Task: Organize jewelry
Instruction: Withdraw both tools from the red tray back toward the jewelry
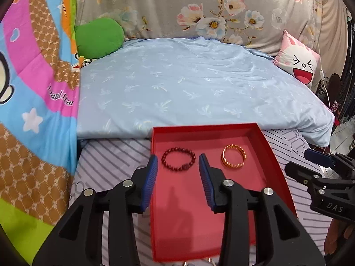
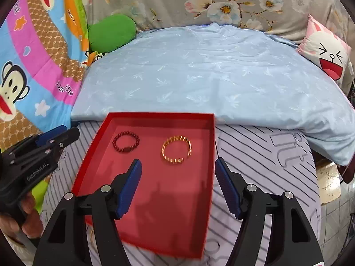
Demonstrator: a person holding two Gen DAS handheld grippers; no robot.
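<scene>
Already both pieces lie flat inside the red tray (image 1: 261, 137), side by side in its far half and apart from each other: the dark red bead bracelet (image 1: 178, 159) to the left, the gold bangle (image 1: 233, 156) to the right. Neither has a long axis to speak of; each is a round loop lying on the tray floor.

The left gripper (image 1: 178, 161) hangs over the tray with its blue pads parted and nothing between them. The bead bracelet sits just beyond and between the fingertips, so it lies straight ahead of this hand. The right gripper (image 2: 177, 166) is spread wider, also empty, its left finger over the tray floor and its right finger outside the tray's right wall over the striped sheet (image 2: 255, 146). The gold bangle lies just ahead of it, slightly left of centre.

Judging by this, each hand is nearer its own piece, and both pieces appear placed.
</scene>
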